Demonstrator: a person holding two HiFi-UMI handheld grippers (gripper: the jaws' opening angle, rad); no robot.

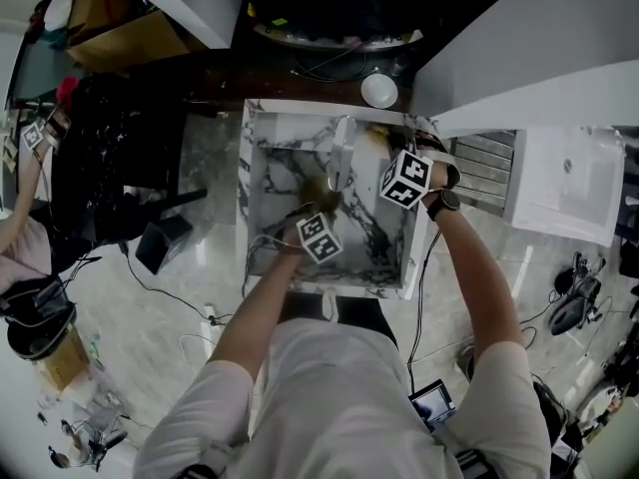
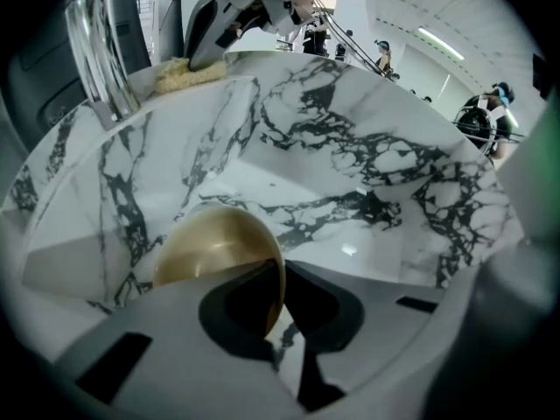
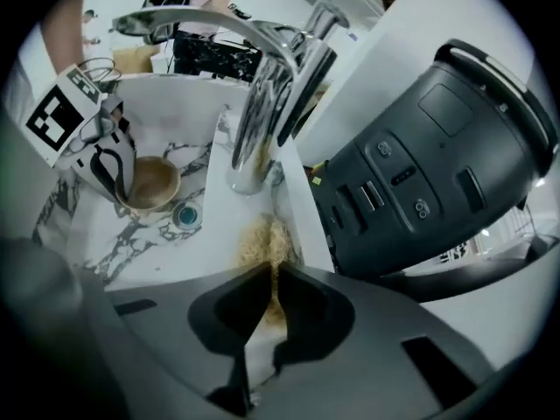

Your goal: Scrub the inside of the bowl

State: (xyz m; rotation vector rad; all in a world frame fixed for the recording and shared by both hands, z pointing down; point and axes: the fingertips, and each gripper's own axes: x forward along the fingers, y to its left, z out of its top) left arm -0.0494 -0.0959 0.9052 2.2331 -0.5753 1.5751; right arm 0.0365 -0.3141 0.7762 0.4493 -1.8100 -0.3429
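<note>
A gold-brown bowl (image 2: 210,248) is tilted inside the marble sink (image 1: 262,158). My left gripper (image 2: 278,291) is shut on its rim, with the thin wall pinched between the pads. The right gripper view shows the same bowl (image 3: 150,182) beside the drain (image 3: 185,214), under the left gripper (image 3: 109,160). A yellowish fibrous scrub pad (image 3: 262,243) lies on the sink's ledge beside the faucet base. My right gripper (image 3: 269,296) is shut on its near end. In the left gripper view, the pad (image 2: 188,74) and the right gripper (image 2: 206,38) sit at the far rim.
A chrome faucet (image 3: 262,86) arches over the basin from the ledge. A large black appliance (image 3: 420,173) stands right of the sink, close to my right gripper. Cables and equipment lie on the floor (image 1: 150,297) around the sink stand. People stand in the background (image 2: 499,112).
</note>
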